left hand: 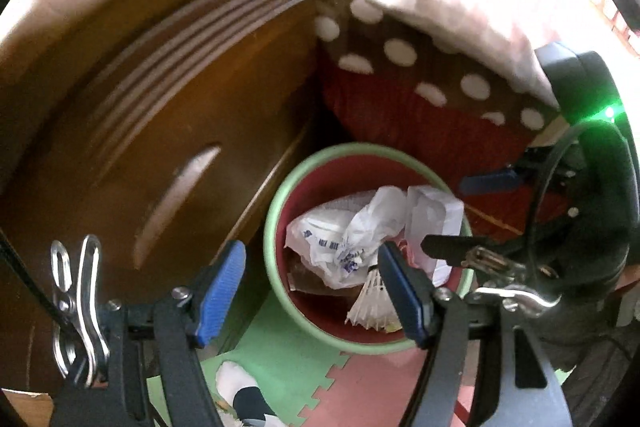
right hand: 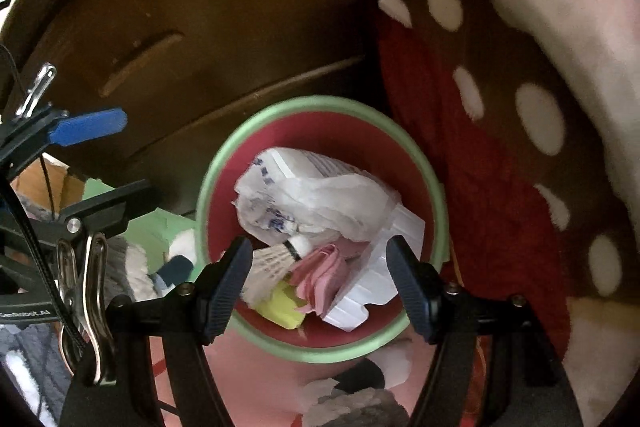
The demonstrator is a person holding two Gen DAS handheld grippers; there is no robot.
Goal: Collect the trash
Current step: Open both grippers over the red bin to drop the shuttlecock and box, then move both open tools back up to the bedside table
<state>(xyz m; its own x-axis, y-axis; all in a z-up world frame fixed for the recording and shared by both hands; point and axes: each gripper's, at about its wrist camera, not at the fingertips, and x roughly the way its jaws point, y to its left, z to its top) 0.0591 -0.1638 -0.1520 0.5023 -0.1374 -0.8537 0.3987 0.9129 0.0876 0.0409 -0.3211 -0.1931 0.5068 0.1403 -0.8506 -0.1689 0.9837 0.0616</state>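
The bin point(right hand: 320, 105) looks like smooth plastic, with a pale green rim and a matt red inside. In it lie a thin crinkled plastic bag point(right hand: 320, 195), folded pink paper point(right hand: 320, 279) and a feathered shuttlecock point(right hand: 272, 263). On the left the wooden cabinet point(left hand: 160, 87) is glossy brown. On the right hangs soft, fuzzy dotted cloth point(right hand: 500, 107). The floor mat point(left hand: 280, 359) looks like matt foam.

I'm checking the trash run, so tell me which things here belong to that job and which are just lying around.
Part of the job:
- trash bin
- crumpled plastic bag
- shuttlecock
- pink paper
- yellow scrap
- white paper

Just lying about:
- polka-dot blanket
- wooden cabinet
- foam floor mat
- sock
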